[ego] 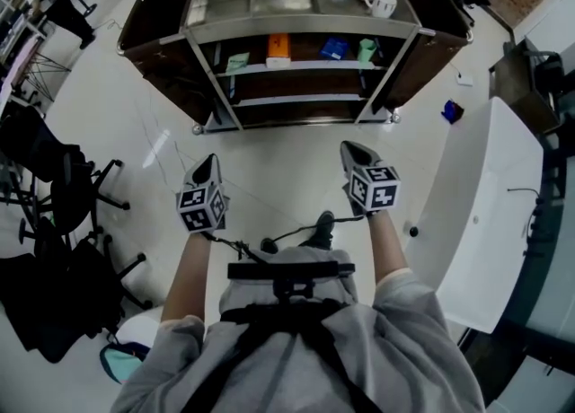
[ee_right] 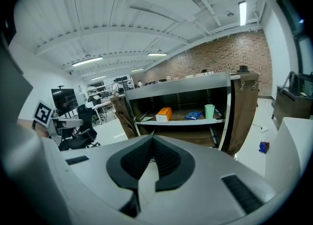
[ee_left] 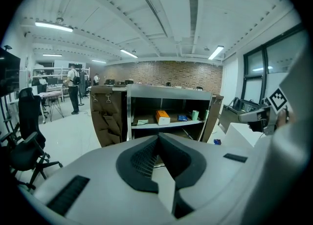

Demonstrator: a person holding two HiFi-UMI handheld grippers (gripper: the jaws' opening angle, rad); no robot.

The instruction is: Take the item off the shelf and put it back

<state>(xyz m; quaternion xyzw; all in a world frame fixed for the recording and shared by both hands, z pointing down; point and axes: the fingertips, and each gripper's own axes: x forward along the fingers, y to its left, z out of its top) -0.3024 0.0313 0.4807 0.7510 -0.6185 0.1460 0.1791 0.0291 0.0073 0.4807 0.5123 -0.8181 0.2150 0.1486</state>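
Open office hall with a pale glossy floor, a brick wall at the far end and strip lights overhead. A metal shelf unit (ego: 301,27) with brown fabric panels on both sides stands on the floor directly ahead of the person.

Middle shelf, left end to right end: a pale card (ego: 237,62), an orange box (ego: 278,46) near the centre, a blue packet (ego: 334,48), and a green cup (ego: 367,49) upright at the right end. All four rest on the shelf, apart from one another, and neither gripper touches them. The top of the unit carries white mugs (ego: 380,4) at its right rear corner.

Left gripper (ee_left: 158,140): jaws fully together, nothing between them, held in front of the body and pointed at the shelf unit, well short of it. Right gripper (ee_right: 152,141): jaws likewise pressed together and empty, level with the left one and pointed the same way.

A white worktop (ego: 485,214) stands to the person's right; black office chairs (ego: 63,214) stand to the left.
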